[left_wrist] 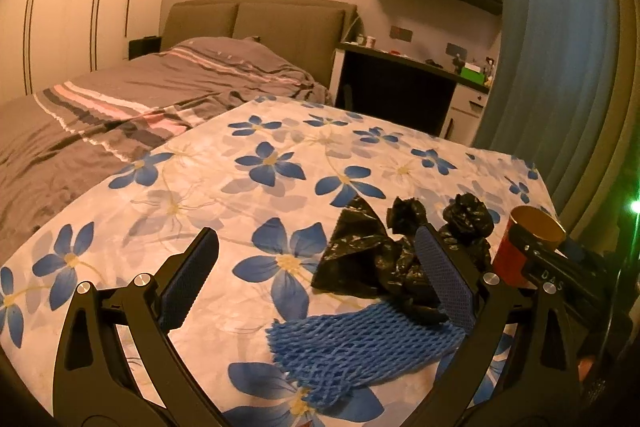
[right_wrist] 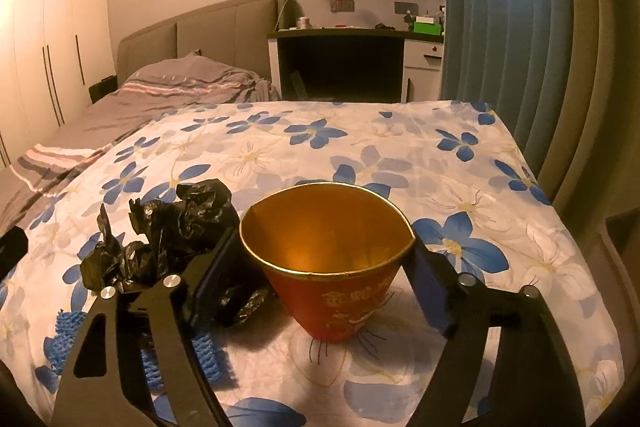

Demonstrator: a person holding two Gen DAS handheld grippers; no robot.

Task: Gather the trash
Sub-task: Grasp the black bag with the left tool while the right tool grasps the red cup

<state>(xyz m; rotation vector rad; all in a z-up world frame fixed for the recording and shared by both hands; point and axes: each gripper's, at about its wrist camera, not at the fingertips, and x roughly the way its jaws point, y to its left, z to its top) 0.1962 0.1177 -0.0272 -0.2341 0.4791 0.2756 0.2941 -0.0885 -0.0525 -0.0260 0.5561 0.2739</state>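
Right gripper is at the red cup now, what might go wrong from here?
1. The red paper cup is already pinched out of round between the right gripper fingers; more squeeze may crush it or pop it out.
2. Crumpled black plastic bags lie against the left-hand finger and could get dragged along.
3. The left gripper is open over the blue foam net, close to the right gripper, so they may bump.

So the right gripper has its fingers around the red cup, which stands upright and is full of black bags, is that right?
Not quite: the red cup is empty, as the right wrist view shows its bare gold inside. The black bags lie beside it on the floral cloth. The right gripper does bracket the upright cup.
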